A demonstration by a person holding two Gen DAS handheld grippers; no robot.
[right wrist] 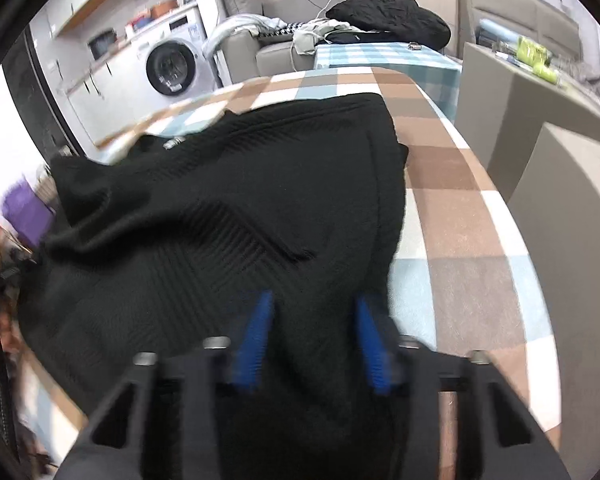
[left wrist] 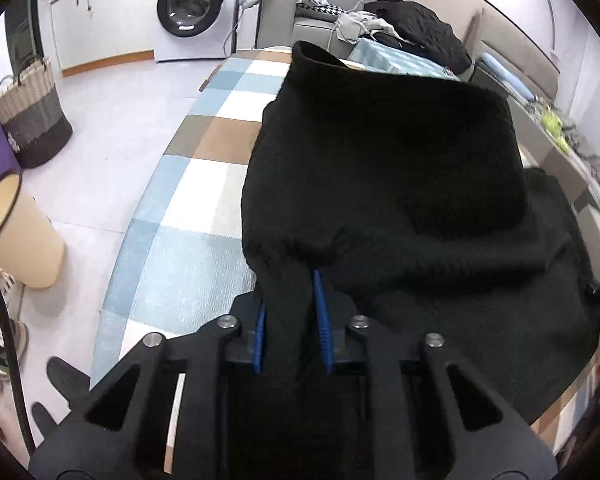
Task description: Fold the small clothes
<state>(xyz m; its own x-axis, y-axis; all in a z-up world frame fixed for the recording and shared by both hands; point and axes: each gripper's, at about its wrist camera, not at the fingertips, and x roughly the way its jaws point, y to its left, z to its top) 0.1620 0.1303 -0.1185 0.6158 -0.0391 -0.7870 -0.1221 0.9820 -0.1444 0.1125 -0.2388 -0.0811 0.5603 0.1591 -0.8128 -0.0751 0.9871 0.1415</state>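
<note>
Both tongs [left wrist: 290, 304] [right wrist: 314, 320] clamped on black sweater [left wrist: 380, 184]

Even, bright indoor light, no hard shadows. Strong fisheye bend in both views; black vignette rings the corners. Left wrist view sharp: floor [left wrist: 100, 168] pale, near white, washer [left wrist: 196, 4] crisp. Black sweater [left wrist: 388, 184] swallows detail, knit hardly readable. Right wrist view motion-blurred, worst at left edge and along the blue pads [right wrist: 256, 344]; sweater ribbing [right wrist: 240, 232] still legible. Left edge there blown out white.
</note>
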